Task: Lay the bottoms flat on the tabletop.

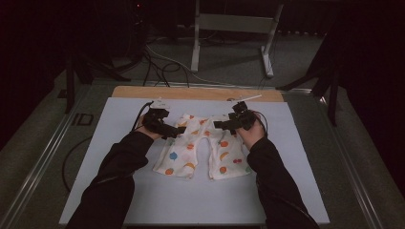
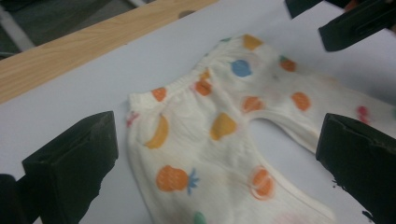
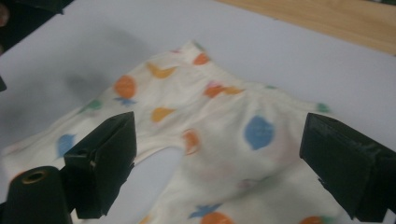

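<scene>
A small pair of cream pants [image 1: 190,144] printed with coloured fruit lies flat on the white mat [image 1: 114,157], waistband toward the far side and legs toward the person. My left gripper [image 1: 177,130] hovers at the waistband's left corner, and my right gripper [image 1: 218,125] at its right corner. In the left gripper view the jaws stand wide apart around the pants [image 2: 219,126], so the left gripper [image 2: 217,140] is open and holds nothing. In the right gripper view the right gripper [image 3: 222,140] is also open, with the pants [image 3: 224,116] lying between and beyond its jaws.
A wooden table edge [image 1: 191,93] runs behind the mat. Beyond it stand a grey metal frame [image 1: 234,28] and loose cables [image 1: 162,67] on the floor. The other gripper [image 2: 355,23] shows at the top right of the left gripper view.
</scene>
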A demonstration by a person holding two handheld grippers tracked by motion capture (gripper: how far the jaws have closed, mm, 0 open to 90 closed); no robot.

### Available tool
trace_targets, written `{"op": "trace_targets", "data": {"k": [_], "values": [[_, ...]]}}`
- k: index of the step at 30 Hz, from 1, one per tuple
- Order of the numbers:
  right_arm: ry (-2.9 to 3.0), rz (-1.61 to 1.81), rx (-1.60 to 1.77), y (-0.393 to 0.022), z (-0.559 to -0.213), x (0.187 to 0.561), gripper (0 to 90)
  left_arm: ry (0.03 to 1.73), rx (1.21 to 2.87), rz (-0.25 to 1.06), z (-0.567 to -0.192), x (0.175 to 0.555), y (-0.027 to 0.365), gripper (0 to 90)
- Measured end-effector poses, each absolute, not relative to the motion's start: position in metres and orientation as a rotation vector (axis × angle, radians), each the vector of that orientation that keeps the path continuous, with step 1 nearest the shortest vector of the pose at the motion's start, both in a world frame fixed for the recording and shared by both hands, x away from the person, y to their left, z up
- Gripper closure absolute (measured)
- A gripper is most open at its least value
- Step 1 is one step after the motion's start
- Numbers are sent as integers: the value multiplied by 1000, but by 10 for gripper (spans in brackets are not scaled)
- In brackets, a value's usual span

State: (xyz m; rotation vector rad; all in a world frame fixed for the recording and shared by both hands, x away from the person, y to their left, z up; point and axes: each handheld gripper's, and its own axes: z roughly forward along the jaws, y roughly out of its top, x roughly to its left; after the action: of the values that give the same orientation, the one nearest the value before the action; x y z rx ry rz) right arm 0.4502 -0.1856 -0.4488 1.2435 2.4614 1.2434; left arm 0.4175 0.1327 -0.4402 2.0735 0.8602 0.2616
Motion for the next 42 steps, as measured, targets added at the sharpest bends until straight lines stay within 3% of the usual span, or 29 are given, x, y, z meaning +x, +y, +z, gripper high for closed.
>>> {"op": "trace_targets", "data": {"k": [21, 42], "values": [[2586, 1257, 967, -177, -473, 375, 103, 775, 2098, 233, -462, 352, 159, 0], [2579, 1319, 833, -212, -489, 296, 101, 741, 2150, 190, -497, 270, 191, 0]]}}
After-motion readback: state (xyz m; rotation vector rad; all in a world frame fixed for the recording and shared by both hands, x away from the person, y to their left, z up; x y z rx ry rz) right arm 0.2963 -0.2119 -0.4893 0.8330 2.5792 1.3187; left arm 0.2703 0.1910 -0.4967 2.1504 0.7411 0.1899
